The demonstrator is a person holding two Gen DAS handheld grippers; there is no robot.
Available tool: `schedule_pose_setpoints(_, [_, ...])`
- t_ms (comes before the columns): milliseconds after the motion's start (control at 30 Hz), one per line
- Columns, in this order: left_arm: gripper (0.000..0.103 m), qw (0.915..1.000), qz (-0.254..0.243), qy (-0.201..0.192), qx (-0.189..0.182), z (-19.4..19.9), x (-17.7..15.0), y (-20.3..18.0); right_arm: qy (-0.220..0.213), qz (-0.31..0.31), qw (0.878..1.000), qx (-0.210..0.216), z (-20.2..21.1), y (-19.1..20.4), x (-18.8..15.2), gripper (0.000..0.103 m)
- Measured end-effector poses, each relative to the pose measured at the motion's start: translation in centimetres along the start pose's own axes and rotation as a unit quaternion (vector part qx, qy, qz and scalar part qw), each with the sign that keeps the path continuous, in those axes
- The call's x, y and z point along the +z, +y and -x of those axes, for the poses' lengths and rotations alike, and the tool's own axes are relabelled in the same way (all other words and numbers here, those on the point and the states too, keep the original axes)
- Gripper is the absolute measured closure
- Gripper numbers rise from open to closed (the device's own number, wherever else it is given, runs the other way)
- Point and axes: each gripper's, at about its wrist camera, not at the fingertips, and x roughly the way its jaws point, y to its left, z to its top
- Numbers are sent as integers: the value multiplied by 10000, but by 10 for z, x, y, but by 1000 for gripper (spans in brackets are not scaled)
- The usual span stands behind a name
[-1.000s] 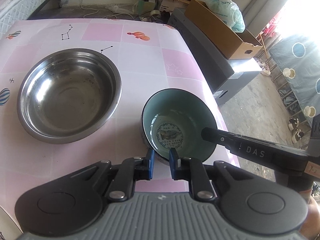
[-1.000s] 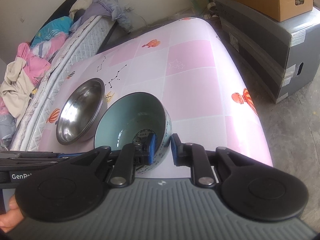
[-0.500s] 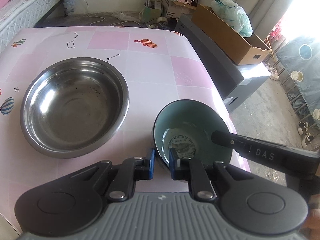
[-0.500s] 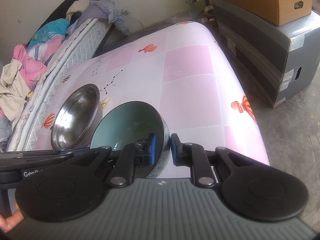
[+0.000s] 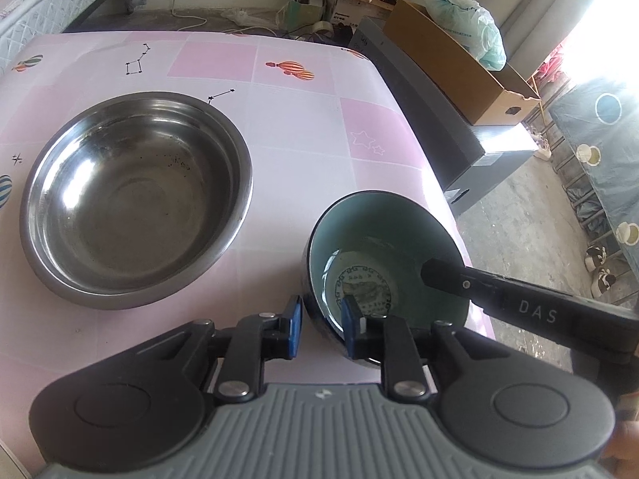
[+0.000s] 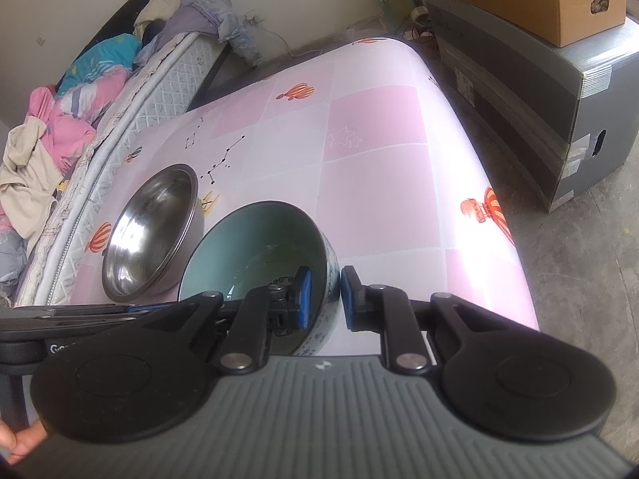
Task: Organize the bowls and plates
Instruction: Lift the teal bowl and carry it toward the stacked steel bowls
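Bowl (image 5: pixel 383 255), teal inside, has its rim between both grippers' fingers: right gripper (image 6: pixel 323 295), marked "DAS", clamps it; left gripper (image 5: pixel 321 327) is opening, pads parted.

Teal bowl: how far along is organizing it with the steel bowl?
Done: nothing stacked yet; the steel bowl sits empty on the table. In hand: the teal bowl is beside it near the table edge, its rim between the jaws of both grippers; the right gripper clamps it, while the left gripper is opening around the rim. Left: probably nesting the teal bowl into the steel bowl.
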Motion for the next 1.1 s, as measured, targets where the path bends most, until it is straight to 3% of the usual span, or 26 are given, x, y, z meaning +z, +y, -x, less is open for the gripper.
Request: schedule_pose_setpoints(1100, [86,9993,78,213,289,-14,-1,-7,109,172,9996,-209,-20,12,-8,89])
